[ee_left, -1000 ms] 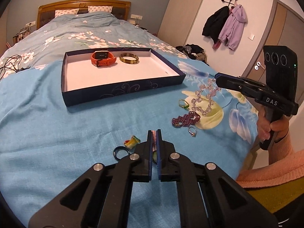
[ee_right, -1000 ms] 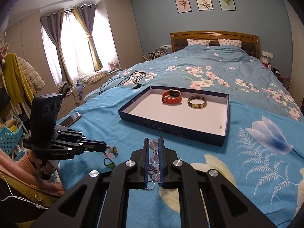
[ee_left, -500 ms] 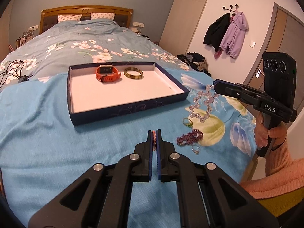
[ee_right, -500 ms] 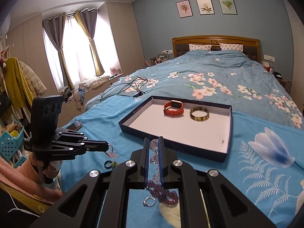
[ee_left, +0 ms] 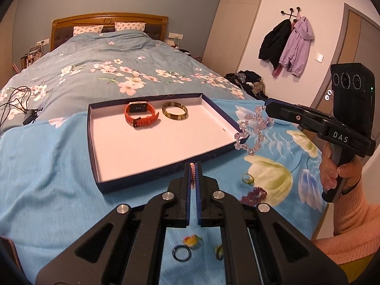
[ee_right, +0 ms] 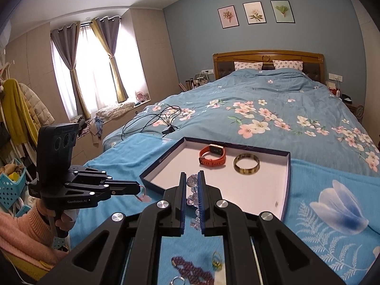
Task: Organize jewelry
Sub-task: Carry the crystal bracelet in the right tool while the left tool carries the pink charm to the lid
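Both grippers had risen and advanced toward the shallow box lid (ee_left: 215, 109) since a second earlier. Right gripper (ee_right: 191, 182) was clamped on a clear crystal bead bracelet (ee_left: 253, 130), which dangled free beside the lid's right wall, lifted so the loop could clear the rim. Left gripper (ee_left: 192, 168) was pinched nearly shut on a thin pink beaded piece (ee_right: 144, 197), probably a small bracelet, at the near wall. An orange smartwatch (ee_left: 141, 116) and a tortoiseshell bangle (ee_left: 175, 111) lay side by side at the far end, leaving the near floor free. A purple bead strand (ee_left: 254, 194), rings and a black ring (ee_left: 181, 253) waited on the blue bedspread (ee_left: 47, 178)
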Demonstrator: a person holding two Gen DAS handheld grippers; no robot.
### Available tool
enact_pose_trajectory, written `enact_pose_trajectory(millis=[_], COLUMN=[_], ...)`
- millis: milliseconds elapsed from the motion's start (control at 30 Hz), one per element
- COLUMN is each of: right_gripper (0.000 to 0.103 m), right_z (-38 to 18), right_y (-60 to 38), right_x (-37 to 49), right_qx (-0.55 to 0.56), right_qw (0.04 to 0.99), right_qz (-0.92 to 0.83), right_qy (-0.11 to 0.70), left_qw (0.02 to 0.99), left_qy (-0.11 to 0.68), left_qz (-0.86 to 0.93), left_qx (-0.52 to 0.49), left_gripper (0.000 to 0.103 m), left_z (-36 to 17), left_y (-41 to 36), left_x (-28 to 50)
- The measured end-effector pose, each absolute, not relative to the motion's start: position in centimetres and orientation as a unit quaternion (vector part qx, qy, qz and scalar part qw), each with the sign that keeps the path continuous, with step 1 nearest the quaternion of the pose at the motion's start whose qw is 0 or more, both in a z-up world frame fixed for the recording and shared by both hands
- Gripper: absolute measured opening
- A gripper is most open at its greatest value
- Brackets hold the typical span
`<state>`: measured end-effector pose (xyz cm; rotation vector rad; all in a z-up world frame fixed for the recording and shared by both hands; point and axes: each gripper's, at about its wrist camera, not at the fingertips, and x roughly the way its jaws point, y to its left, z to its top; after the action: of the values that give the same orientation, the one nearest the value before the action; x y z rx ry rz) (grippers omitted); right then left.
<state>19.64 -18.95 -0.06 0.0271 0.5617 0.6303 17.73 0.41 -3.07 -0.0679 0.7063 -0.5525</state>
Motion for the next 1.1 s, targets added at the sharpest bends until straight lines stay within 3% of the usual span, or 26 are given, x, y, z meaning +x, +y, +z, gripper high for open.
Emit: enact_pose_trajectory(millis=[1100], right_gripper=[0.007], right_z=[-3.3], right_y=[-17.4], right_x=[29.4], right_qx=[0.054], right_qw=[0.908], right_qz=[0.267], right_qy=[0.32], left_qw=[0.899], left_qy=[0.37], left_qz=[-0.232], left_qx=[-0.025], left_gripper=[0.004], left_z=[-4.4], left_y=[-1.0], left_x=[27.4])
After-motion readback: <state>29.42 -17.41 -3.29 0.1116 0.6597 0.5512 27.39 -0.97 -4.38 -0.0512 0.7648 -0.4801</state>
